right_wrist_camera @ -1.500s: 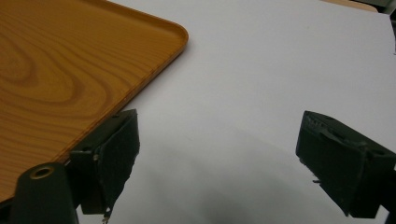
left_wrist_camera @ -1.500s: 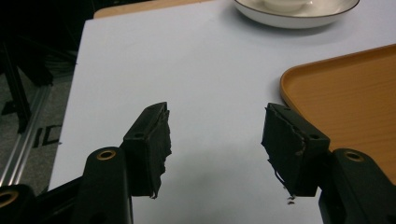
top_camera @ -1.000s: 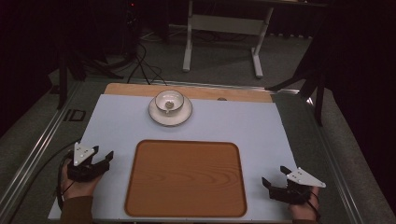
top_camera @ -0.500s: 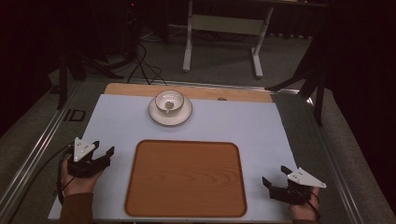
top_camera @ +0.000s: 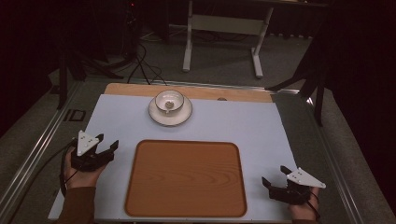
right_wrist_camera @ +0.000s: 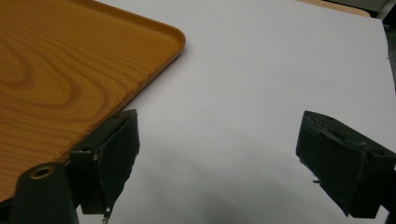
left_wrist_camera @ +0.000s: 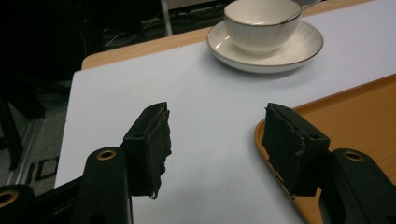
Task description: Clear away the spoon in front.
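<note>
— Tray [top_camera: 186, 178] sits in the middle of the worktop [top_camera: 243, 123], with a cup [top_camera: 169, 101] on its saucer [top_camera: 170, 113] beyond it.
— And the hand-held grippers?
— Left hand-held gripper [top_camera: 105, 148] gapes beside the tray's left edge; right hand-held gripper [top_camera: 276, 175] gapes off its right corner, both holding nothing.

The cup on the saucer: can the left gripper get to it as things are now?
Probably yes. The left gripper is open and holds nothing, and the cup on its saucer stands ahead of its jaws with bare white mat between; the tray lies beside that path.
</note>
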A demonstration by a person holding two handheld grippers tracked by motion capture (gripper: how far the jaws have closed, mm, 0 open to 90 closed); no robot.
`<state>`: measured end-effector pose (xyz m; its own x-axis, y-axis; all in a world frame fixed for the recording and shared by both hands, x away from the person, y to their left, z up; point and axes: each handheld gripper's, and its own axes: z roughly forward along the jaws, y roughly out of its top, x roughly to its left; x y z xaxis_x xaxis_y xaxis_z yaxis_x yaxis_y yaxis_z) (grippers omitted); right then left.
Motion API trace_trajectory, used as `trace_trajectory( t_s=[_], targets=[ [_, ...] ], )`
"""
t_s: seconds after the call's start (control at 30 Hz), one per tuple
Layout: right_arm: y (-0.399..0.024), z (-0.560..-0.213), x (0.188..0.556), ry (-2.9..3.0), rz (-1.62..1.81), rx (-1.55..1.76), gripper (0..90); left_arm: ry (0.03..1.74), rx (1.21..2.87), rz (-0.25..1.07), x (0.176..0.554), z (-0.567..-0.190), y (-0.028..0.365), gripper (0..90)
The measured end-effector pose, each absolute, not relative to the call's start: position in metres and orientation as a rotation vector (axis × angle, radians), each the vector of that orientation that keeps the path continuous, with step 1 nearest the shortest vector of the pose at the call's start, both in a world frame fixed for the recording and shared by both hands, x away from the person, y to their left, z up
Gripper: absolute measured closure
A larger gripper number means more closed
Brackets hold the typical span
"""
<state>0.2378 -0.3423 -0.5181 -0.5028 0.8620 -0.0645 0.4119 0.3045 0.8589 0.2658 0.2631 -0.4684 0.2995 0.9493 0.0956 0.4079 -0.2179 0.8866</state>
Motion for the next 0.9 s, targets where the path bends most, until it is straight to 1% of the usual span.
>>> trace_trajectory(
  t_s=[0.5,0.9],
  targets=[
    [-0.342,-0.518,0.238,2.055,1.114,1.125,13.3,1.112,1.837,0.878,0.286,-0.450,0.236,40.7],
    [-0.342,-0.518,0.238,2.058,1.113,1.122,13.3,1.079,1.838,0.868,0.297,-0.445,0.224,40.7]
  ],
)
